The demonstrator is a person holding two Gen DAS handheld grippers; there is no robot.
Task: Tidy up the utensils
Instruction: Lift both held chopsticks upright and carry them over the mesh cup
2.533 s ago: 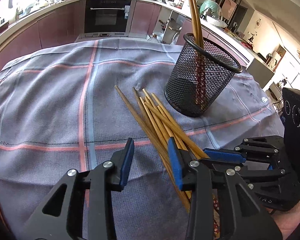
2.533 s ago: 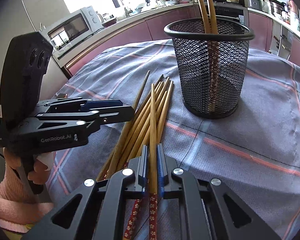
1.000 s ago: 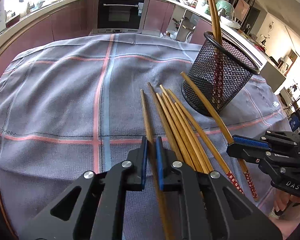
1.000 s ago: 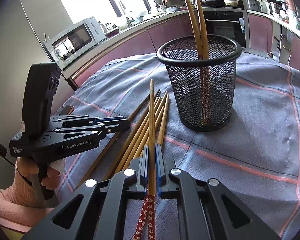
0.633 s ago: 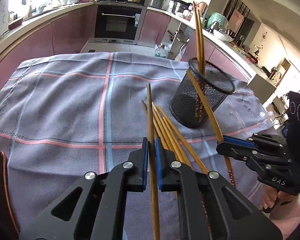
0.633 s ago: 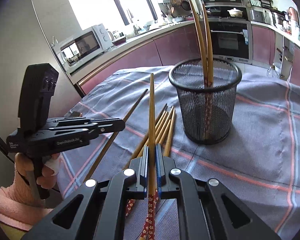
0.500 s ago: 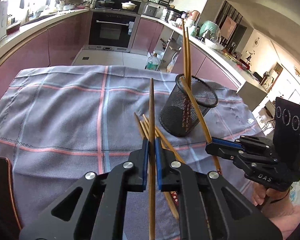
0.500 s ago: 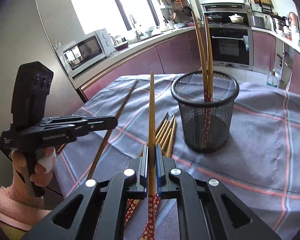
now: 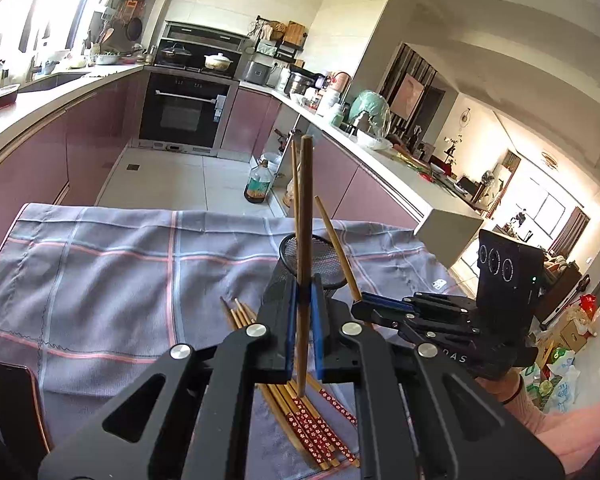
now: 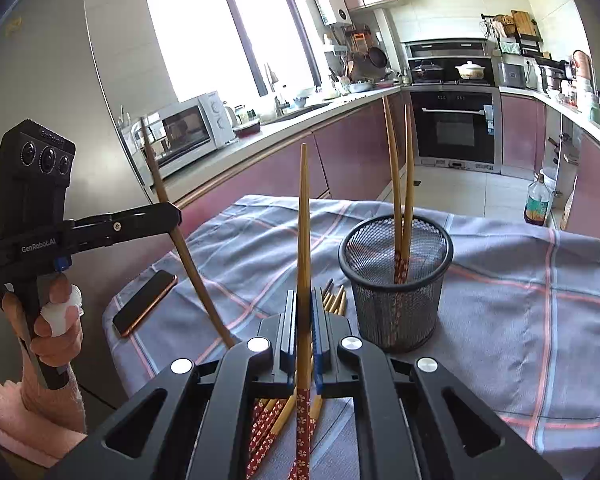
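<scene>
Both grippers are raised above the table, tilted slightly downward. The left gripper (image 9: 301, 312) pinches a plain chopstick (image 9: 304, 216) that stands nearly upright. The right gripper (image 10: 303, 320) is pressed tight on a flower-patterned chopstick (image 10: 303, 240), also upright. The mesh cup (image 10: 396, 296), far right of it, holds two chopsticks (image 10: 402, 184). Loose chopsticks (image 9: 300, 416) lie on the checked cloth (image 9: 112, 276) beneath. A phone (image 10: 145, 302) lies at the left edge.

Phone (image 10: 144, 303) on checked cloth (image 10: 520, 304), microwave (image 10: 188, 132), oven (image 10: 454, 128)
</scene>
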